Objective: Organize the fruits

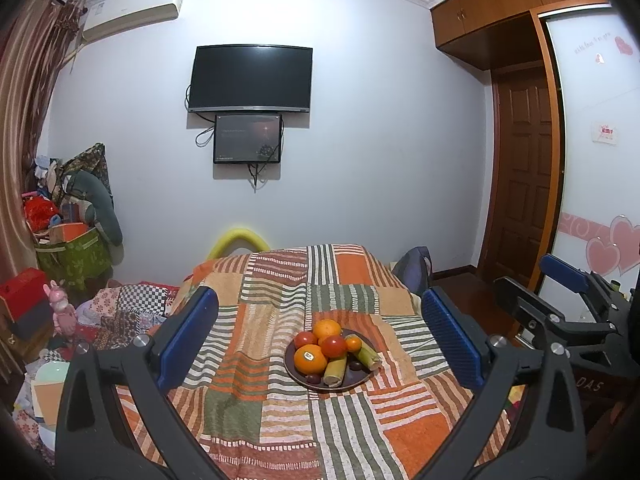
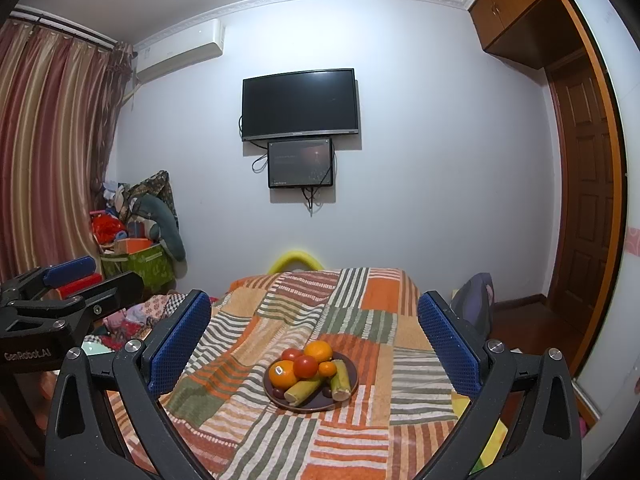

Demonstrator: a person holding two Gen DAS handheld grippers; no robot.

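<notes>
fruits (image 1: 324, 352) — all heaped on brown plate (image 1: 294, 374), none loose on desk (image 1: 280, 420) | both claws — left (image 1: 316, 336), right (image 2: 314, 344) — gape wide, empty

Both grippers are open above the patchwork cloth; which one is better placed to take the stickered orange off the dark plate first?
Left, marginally. The stickered orange sits on the left side of the dark round plate, unobstructed, nearly centred before the left gripper. For the right gripper it lies left of centre. Both are open and well back.
</notes>
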